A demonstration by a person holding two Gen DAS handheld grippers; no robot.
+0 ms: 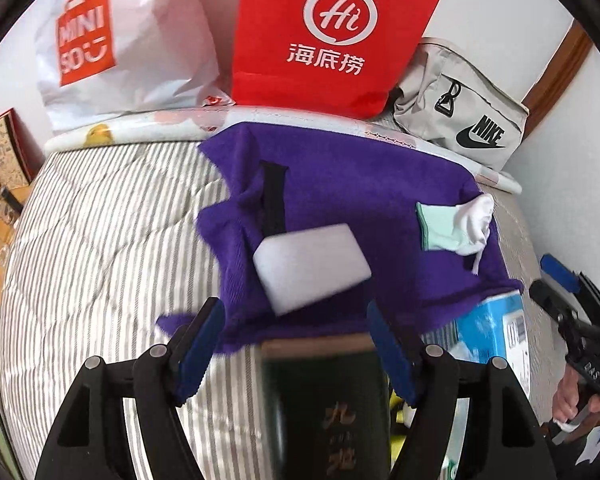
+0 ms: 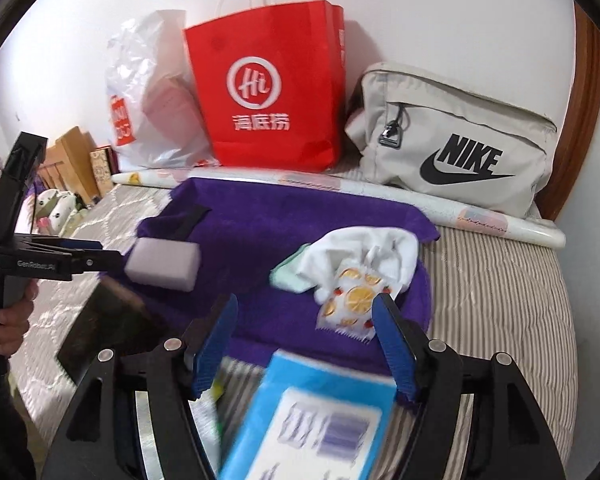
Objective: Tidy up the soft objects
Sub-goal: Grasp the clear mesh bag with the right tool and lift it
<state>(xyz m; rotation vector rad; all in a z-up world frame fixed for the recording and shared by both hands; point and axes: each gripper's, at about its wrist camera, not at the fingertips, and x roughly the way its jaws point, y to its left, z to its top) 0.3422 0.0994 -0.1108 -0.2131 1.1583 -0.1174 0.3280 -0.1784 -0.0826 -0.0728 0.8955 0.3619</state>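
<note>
A: Left wrist view, item one?
B: Left tool point(image 1: 294, 354), jaws spread, nothing pinched. Beyond it a white sponge block point(image 1: 311, 266) lies on the purple towel point(image 1: 340, 176), which is spread on the striped bed point(image 1: 100, 220). A rolled white-and-mint sock point(image 1: 458, 224) sits further right on the towel; a dark book point(image 1: 328, 400) is under the tool.

A: Right wrist view?
B: Right tool point(image 2: 306, 346), jaws likewise spread and empty, above a blue box point(image 2: 320, 412). A white cloth with orange print point(image 2: 356, 276) lies bunched on the towel just ahead.

A: Progress?
B: Judged partial: soft goods gathered on the towel, but cloth unfolded and towel edges rumpled. Red bag point(image 2: 268, 92) untouched behind.
</note>
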